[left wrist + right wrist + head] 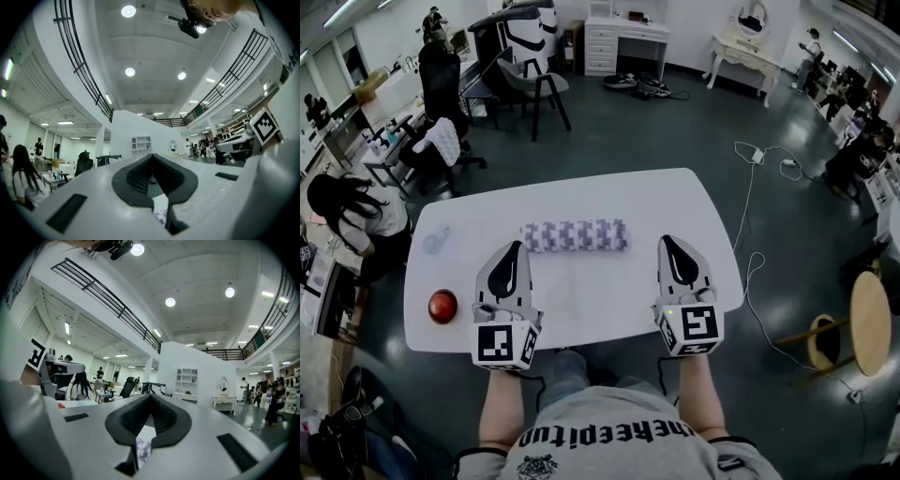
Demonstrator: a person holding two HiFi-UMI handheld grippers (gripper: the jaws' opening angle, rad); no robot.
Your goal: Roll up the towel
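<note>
The purple-patterned towel (575, 235) lies fully rolled mid-counter (675, 202), so the job looks done; the left tongs (515, 249) and right tongs (667, 244) hover just short of it, both pinched together and empty

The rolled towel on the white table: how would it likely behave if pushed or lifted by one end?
The rolled towel lies as a cylinder on the flat table, so a push from the near side would probably roll it. Nothing visible binds the soft cloth, so it may loosen. Lifted by one end, it would likely sag.
</note>
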